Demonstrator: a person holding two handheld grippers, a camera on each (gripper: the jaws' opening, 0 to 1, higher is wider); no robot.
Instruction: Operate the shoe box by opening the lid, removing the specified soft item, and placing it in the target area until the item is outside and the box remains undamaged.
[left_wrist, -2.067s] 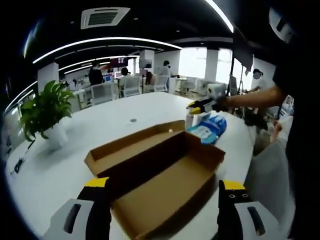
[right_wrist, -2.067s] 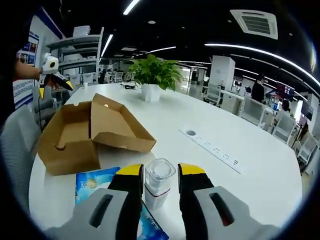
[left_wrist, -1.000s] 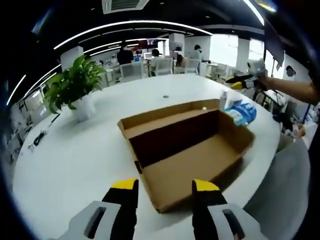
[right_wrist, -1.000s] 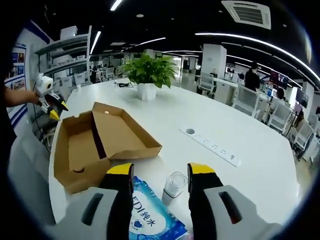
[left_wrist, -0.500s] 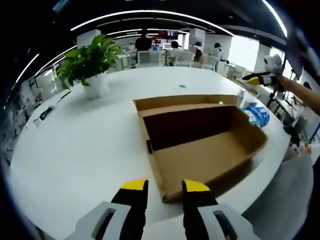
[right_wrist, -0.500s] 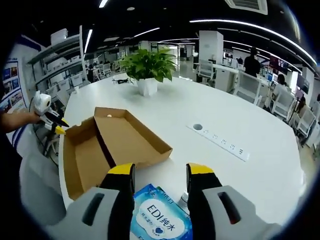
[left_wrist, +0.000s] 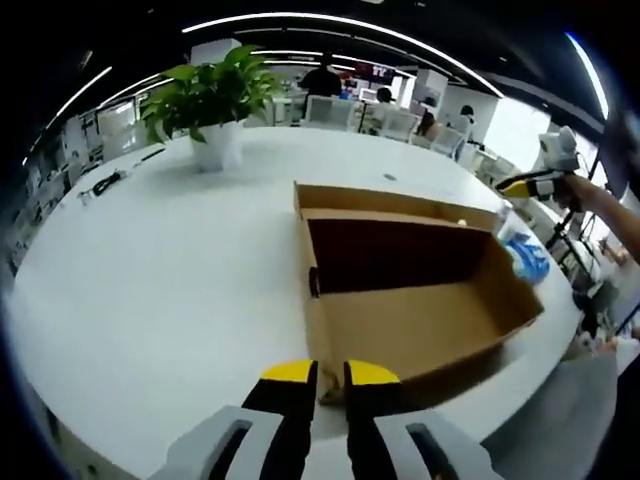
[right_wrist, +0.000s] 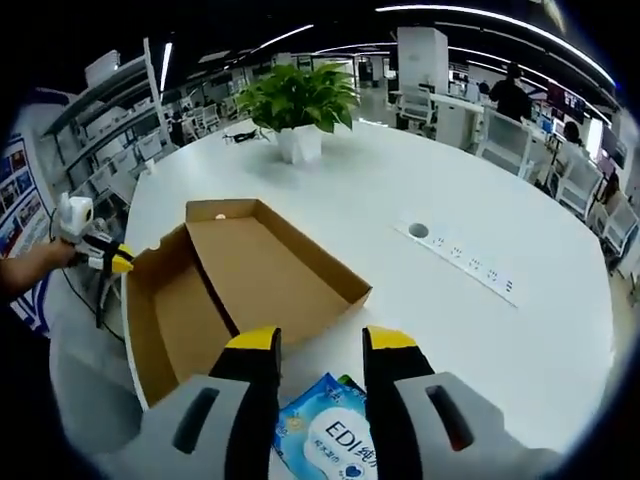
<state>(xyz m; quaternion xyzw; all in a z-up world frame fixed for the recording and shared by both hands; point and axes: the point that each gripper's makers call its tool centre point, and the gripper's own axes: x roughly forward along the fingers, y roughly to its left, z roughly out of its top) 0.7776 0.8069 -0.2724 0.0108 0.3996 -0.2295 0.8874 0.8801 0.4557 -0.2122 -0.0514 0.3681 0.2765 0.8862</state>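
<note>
Cardboard shoe box (left_wrist: 410, 290) lies open at centre frame, left gripper (left_wrist: 328, 377) nearly shut on its near wall.
Potted plant (left_wrist: 208, 105) stands upper left, well apart. Right gripper (right_wrist: 318, 352), jaws apart, hovers over the blue tissue pack (right_wrist: 335, 440) already outside; a hard squeeze or tug could crease the thin wall.

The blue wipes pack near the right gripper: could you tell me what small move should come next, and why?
Probably lower the right gripper onto the blue wipes pack and close. Its jaws stand apart above the pack, which lies on the white table outside the open shoe box.
</note>
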